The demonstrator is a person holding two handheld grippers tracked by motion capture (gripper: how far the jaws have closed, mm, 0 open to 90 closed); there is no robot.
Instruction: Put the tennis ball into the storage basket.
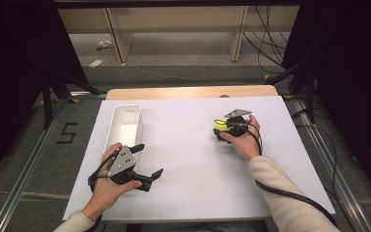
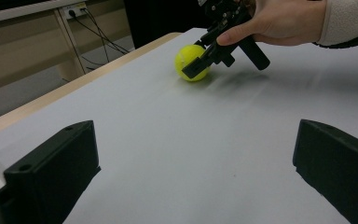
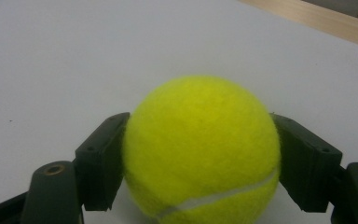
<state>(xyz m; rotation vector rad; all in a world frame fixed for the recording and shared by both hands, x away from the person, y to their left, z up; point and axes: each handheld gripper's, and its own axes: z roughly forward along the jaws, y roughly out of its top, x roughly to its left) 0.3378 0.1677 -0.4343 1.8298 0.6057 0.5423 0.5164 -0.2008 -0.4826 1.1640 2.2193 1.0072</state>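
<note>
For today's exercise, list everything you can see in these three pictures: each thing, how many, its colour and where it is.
Fuzzy yellow-green tennis ball: one, right of centre on the board, between the right gripper's jaws.
Long white plastic tray: one, left side of the board.
White board: one, covering the table.
Light wooden table: one, its far edge showing.
Right gripper: black, shut on the ball.
Left gripper: black, open, beside the tray.

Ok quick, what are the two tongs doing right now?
Left tongs: open, holding nothing, beside the white bin.
Right tongs: shut on the tennis ball, which sits on the white table.
</note>
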